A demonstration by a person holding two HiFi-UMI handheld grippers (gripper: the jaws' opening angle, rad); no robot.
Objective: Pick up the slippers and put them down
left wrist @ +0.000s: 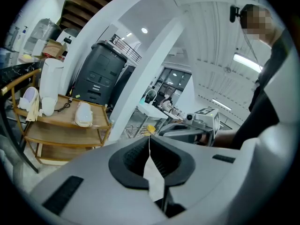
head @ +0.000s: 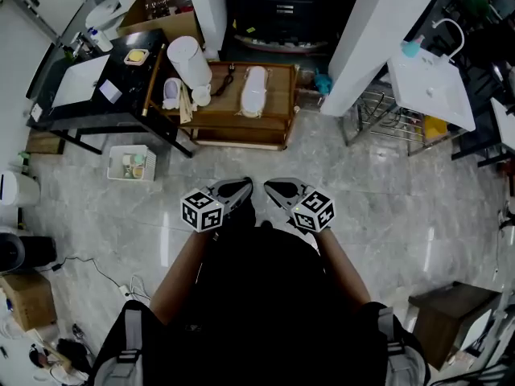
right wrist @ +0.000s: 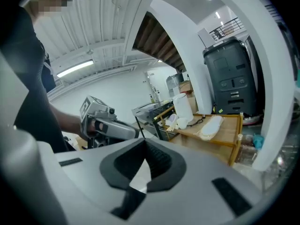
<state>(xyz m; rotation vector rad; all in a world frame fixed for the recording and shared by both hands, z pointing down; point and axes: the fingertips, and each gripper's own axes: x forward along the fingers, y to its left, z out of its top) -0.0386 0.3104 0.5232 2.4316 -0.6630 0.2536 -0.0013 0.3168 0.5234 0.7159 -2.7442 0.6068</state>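
Note:
A white slipper (head: pixel 254 91) lies flat on top of the wooden shelf cart (head: pixel 278 111); it also shows in the left gripper view (left wrist: pixel 84 115) and the right gripper view (right wrist: pixel 211 127). A second pale slipper (head: pixel 172 92) leans at the cart's left end, beside a white cylinder (head: pixel 189 61). My left gripper (head: pixel 245 186) and right gripper (head: pixel 271 186) are held side by side close to my body, well short of the cart. Both point toward it. Each is shut with nothing between its jaws (left wrist: pixel 150 137) (right wrist: pixel 144 142).
A black table (head: pixel 96 87) stands left of the cart, with a white basket (head: pixel 131 163) on the floor below it. A white pillar (head: pixel 370 30), a wire rack (head: pixel 386 123) and a white sink (head: pixel 430 87) stand at the right. Grey tiled floor lies between me and the cart.

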